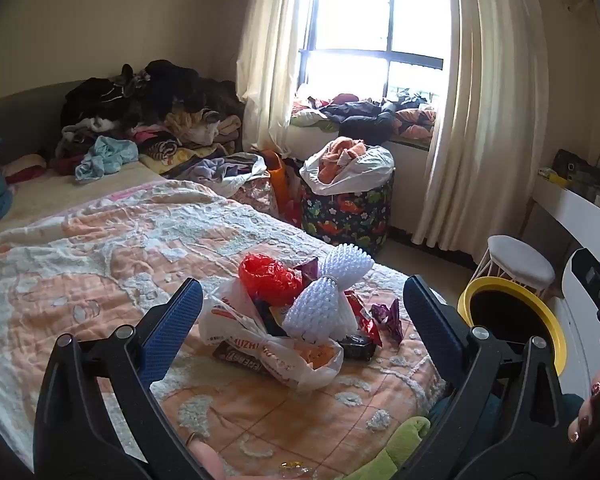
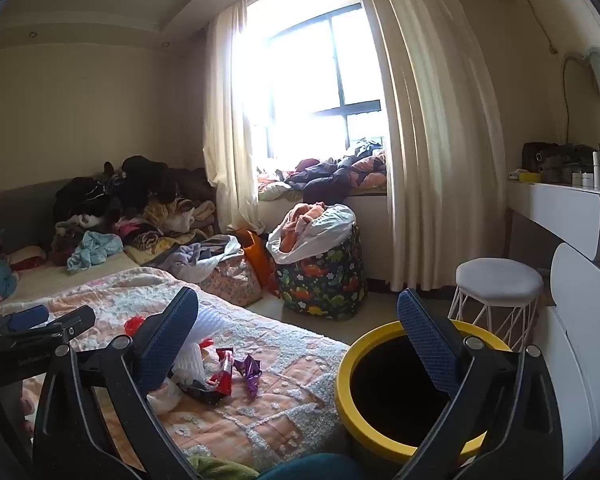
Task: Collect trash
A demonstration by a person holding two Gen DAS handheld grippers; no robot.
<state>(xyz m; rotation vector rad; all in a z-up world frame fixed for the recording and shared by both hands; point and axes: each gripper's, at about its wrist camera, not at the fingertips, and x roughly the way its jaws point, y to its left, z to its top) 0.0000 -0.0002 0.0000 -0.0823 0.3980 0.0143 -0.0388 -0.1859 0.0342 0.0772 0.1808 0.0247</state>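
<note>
The left hand-held gripper [image 1: 300, 320], wide open and empty, faces the trash pile [image 1: 300, 316] at lower centre, nearer than the right.

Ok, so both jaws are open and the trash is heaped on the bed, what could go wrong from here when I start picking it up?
The heap is tangled: lifting the white plastic bag may spill the wrappers resting on it. The small purple wrapper lies flat on the textured blanket, so the jaws could pinch fabric with it. The yellow-rimmed bin stands off the bed's edge, so loose pieces might drop on the floor on the way.
</note>
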